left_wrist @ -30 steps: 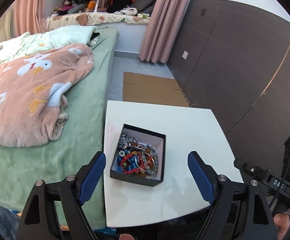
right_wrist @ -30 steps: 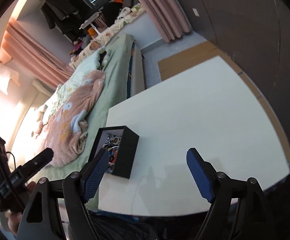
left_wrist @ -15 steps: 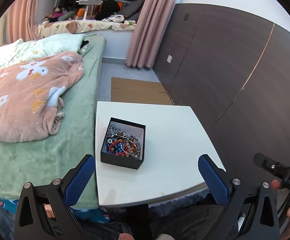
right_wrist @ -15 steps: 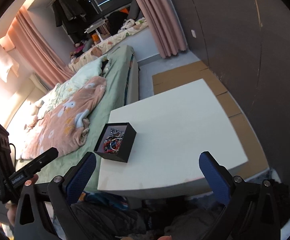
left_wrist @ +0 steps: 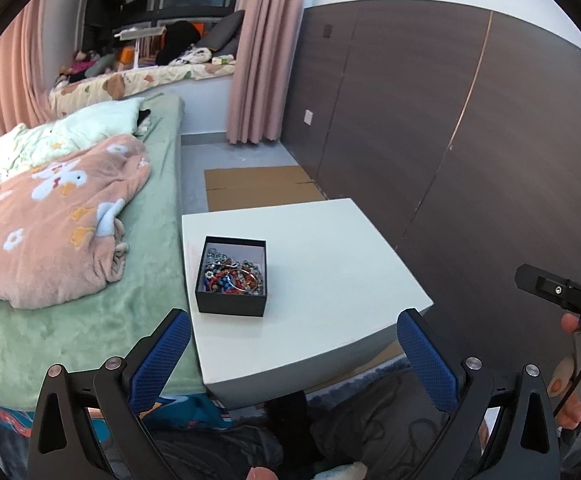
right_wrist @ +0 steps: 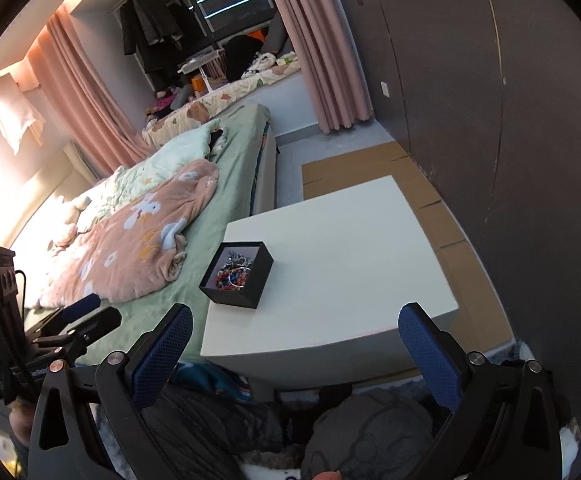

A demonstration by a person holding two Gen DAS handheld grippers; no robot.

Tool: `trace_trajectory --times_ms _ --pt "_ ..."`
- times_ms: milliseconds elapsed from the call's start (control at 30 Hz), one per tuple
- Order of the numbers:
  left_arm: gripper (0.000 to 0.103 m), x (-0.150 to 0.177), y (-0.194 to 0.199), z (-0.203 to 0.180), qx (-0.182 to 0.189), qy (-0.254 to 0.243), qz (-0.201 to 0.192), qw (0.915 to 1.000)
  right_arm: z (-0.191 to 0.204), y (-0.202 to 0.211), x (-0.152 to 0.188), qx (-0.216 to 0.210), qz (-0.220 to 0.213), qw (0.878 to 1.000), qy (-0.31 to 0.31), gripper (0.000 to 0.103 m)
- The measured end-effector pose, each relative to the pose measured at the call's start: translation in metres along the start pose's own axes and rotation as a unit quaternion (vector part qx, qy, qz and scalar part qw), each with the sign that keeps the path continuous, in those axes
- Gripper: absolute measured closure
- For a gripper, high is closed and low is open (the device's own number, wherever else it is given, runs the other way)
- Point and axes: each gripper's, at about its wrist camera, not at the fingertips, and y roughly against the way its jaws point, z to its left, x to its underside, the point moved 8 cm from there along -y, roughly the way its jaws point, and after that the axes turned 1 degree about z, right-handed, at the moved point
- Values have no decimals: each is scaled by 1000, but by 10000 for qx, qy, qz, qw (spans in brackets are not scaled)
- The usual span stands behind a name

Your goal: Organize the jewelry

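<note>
Our jaws stand wide on both sides, with nothing between the blue pads. The left gripper [left_wrist: 292, 354] hangs off the near edge of the white table [left_wrist: 330, 264], clear of it, its left finger over the green bed [left_wrist: 70, 328] and its right finger past the table's near right corner. The right gripper [right_wrist: 294, 350] is likewise spread to the full, and it too holds off from the near edge, touching nothing. Both have just been opening, and neither has anything in its grip.

The black box [left_wrist: 232, 276] sits ahead of our left gripper and a little left of its centre line, well apart from the pads. It rests on the table near the left edge, the bed side, closer to the near edge than the far one. From the right wrist view we see it ahead and to the left, beyond the left finger.

It is a shallow, open, rectangular box with dark walls and a pale lining. Inside lies the jewelry [left_wrist: 234, 274], a tangled heap of silvery chains, red and blue beads and a thin bangle, piled toward the near end.

Its long axis runs from the near edge toward the far edge, roughly parallel with the left edge.
</note>
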Motion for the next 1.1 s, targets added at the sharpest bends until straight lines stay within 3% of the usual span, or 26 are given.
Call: trace_trajectory --times_ms 467,1100 --pt "0 -4 25 -8 40 -61 -169 9998 18 33 11 -3 -215 9997 99 0" --pt "0 2 35 -12 58 -167 -203 9996 16 33 25 0 -200 9998 50 0"
